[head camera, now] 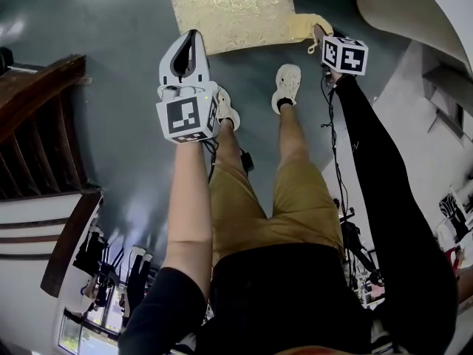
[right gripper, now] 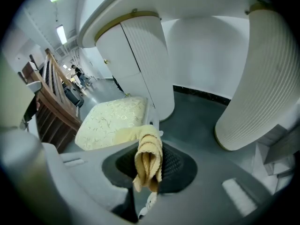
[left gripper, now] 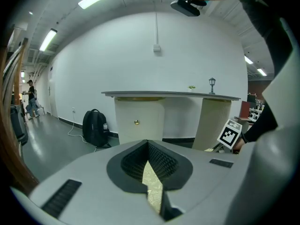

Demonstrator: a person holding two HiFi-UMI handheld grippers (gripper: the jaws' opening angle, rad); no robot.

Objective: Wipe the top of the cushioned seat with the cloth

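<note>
Cloth (right gripper: 149, 159) in right fingers (right gripper: 182, 167), left fingers (left gripper: 167, 161) together

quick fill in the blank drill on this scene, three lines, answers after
1. The folded yellow terry cloth is pinched by the gripper in the person's ____ hand.
2. The left gripper, jaws together, holds ____.
3. The pale gold patterned cushioned seat stands on the grey ____.

Missing words: right; nothing; floor
</note>
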